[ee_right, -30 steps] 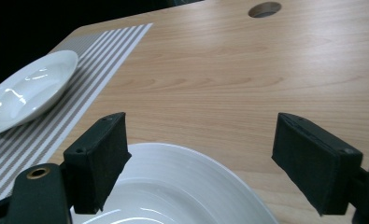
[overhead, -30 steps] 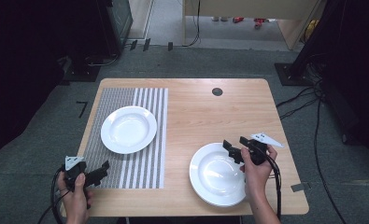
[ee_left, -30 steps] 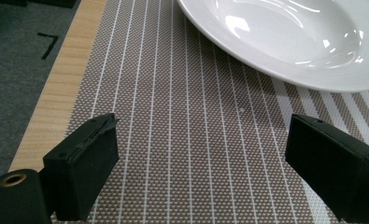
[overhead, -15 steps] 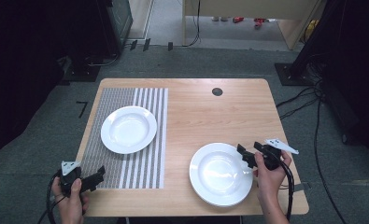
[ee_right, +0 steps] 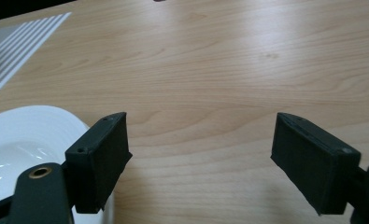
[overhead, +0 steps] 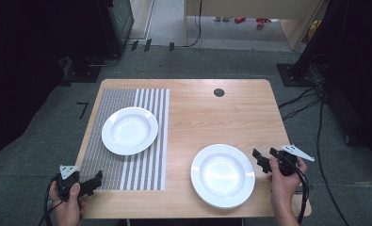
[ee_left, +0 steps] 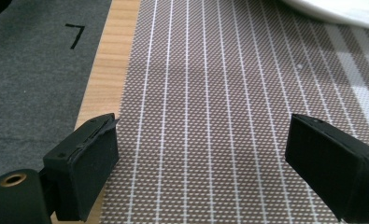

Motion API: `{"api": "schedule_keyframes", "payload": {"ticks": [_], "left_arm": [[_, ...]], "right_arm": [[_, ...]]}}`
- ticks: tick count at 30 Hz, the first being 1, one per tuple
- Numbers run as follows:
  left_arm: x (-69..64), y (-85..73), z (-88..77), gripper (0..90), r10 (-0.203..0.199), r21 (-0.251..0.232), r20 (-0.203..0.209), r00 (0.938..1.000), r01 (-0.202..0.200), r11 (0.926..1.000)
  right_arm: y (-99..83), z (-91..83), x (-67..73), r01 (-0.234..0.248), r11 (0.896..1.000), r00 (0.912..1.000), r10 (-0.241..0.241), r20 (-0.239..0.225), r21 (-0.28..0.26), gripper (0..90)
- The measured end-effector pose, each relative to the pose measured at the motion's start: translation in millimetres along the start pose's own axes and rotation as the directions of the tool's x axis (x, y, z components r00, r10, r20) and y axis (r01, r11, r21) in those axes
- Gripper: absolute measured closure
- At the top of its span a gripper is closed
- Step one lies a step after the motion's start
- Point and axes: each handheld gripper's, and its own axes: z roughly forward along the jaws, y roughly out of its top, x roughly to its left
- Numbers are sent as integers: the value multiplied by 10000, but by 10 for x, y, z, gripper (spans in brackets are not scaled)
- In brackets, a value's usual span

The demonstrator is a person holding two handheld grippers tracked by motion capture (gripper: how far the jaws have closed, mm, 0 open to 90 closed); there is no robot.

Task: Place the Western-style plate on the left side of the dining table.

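A wooden table [overhead: 212, 113] carries a striped placemat [overhead: 127, 160] with one white plate [overhead: 130, 130]; a second plate [overhead: 222, 175] sits on bare wood.

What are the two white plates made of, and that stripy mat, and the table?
The plates look like glazed ceramic: smooth, white, with shiny light spots, though hard plastic could look the same. The stripy mat seems to be woven plastic or fabric: close up, its surface is a tiny brown-and-white weave. The table looks like pale wood or a wood-look coating, since grain lines run across it.

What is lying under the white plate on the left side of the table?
A brown striped woven placemat lies under the round white plate. The part beneath the plate is covered.
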Motion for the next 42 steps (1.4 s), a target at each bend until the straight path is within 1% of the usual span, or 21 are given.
{"api": "schedule_keyframes", "payload": {"ticks": [1,2,4,10,17,21,29,30,31,35,38,42], "left_arm": [[0,0,0,95,0,0,0,10000,0,10000],[2,-11,8,96,38,71,-35,10000,-38,10000],[0,-21,12,96,119,117,-70,9999,-118,9999],[-11,-30,15,96,202,79,-140,9997,-201,9998],[-55,-59,32,96,584,24,-476,9972,-584,9983],[-46,-81,27,96,684,-90,-399,9969,-688,9976],[-45,-97,27,95,698,-203,-413,9967,-707,9973],[-45,-97,26,95,699,-202,-415,9967,-707,9973],[-45,-97,26,95,699,-203,-415,9967,-707,9973],[-46,-97,27,95,698,-203,-415,9967,-707,9973],[-46,-97,27,95,697,-202,-413,9967,-706,9973],[-46,-97,27,95,696,-205,-416,9967,-705,9973]], "right_arm": [[0,0,0,0,10000,10000,0,0,0,192],[-27,-22,-56,-18,10000,10000,17,89,59,192],[-43,-37,-82,-37,10000,9999,36,132,91,192],[-94,-92,-194,-183,9997,9995,179,279,143,192],[-159,-139,-301,-94,9996,9991,83,408,262,191],[-192,-173,-360,-183,9992,9986,166,503,343,191],[-245,-239,-444,-181,9987,9974,147,700,471,191],[-250,-246,-455,-100,9989,9972,66,739,460,191],[-255,-258,-455,-163,9985,9967,122,802,513,191],[-288,-285,-484,12,9982,9958,-66,912,596,190],[-314,-306,-506,-17,9977,9948,-52,1013,680,190],[-336,-326,-526,8,9978,9943,-78,1065,663,190]]}}
